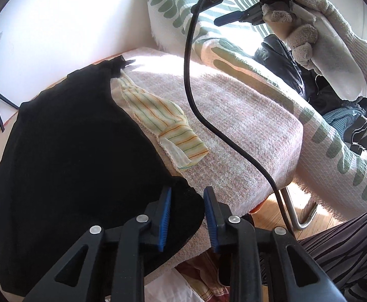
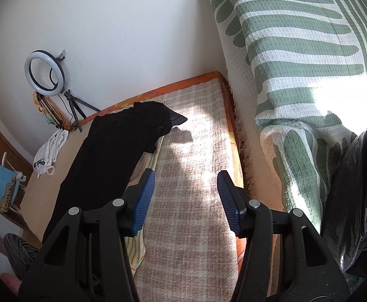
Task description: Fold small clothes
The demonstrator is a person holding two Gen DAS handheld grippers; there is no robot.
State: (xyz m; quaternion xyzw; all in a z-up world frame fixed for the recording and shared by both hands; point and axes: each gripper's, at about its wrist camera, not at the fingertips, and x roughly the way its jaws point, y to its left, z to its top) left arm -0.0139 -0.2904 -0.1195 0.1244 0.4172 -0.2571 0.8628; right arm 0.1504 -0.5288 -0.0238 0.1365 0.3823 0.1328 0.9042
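A large black garment point(image 1: 70, 151) lies spread over the plaid-blanketed surface point(image 1: 233, 130). It partly covers a small pale-yellow garment with orange and green stripes point(image 1: 158, 123). My left gripper point(image 1: 188, 215) is low over the black garment's near corner. That corner lies between its blue pads, and a gap still shows there. In the right wrist view my right gripper point(image 2: 186, 201) hangs open above the plaid blanket point(image 2: 191, 226), with nothing between its fingers. The black garment point(image 2: 113, 156) is to its left, and a strip of the striped garment point(image 2: 138, 249) shows beside it. A gloved hand point(image 1: 334, 37) holds the right gripper.
A green-and-white striped throw point(image 2: 296, 63) covers the sofa on the right, with a shiny black jacket point(image 2: 354, 201) on it. A ring light on a tripod point(image 2: 45, 73) and white cloths point(image 2: 50, 148) stand by the wall. A black cable point(image 1: 191, 75) hangs across the view. A metal leg point(image 1: 294, 211) rests on wooden floor.
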